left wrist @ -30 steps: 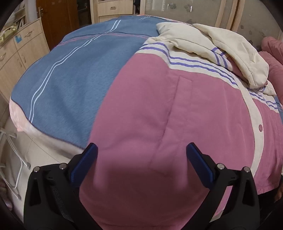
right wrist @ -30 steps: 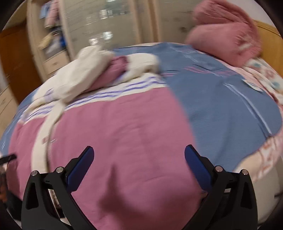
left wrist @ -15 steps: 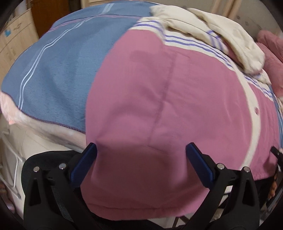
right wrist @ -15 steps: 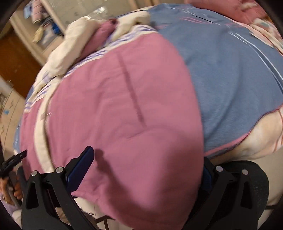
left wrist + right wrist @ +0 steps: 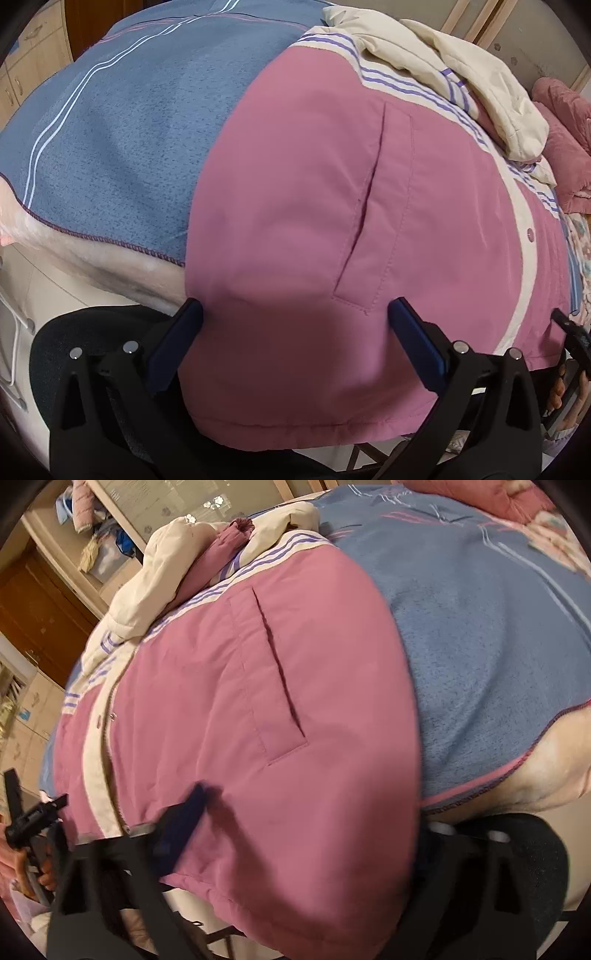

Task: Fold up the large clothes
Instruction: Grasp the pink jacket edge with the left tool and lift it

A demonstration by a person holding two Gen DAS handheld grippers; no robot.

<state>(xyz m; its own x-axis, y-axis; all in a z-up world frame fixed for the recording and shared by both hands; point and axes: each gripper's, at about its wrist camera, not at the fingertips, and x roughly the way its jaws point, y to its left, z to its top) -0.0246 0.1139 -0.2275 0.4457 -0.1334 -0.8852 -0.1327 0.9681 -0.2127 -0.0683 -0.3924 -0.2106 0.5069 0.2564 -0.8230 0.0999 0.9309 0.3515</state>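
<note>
A pink jacket [image 5: 303, 206] with cream trim, purple stripes and a cream hood [image 5: 491, 88] lies spread on a bed's blue blanket [image 5: 122, 140]. Its lower hem hangs over the bed's near edge. My left gripper [image 5: 295, 306] is open, its blue pads either side of the hem's left part, above the fabric. In the right wrist view the jacket [image 5: 258, 709] fills the middle. My right gripper [image 5: 310, 812] straddles the hem's right corner and its jaws are closing. One finger is blurred and the other is hidden behind the cloth.
Pink bedding [image 5: 561, 147] is piled at the head of the bed. Something black with a mesh-like surface [image 5: 55, 354] sits below the bed edge by each gripper. Wooden cupboards [image 5: 37, 609] and shelves [image 5: 103, 550] stand behind. The right gripper [image 5: 570, 334] shows at the left view's edge.
Both views have tipped down and closed in on the jacket's lower hem. The right gripper's visible finger has swung inward over the cloth. The left gripper's fingers have kept their spread.
</note>
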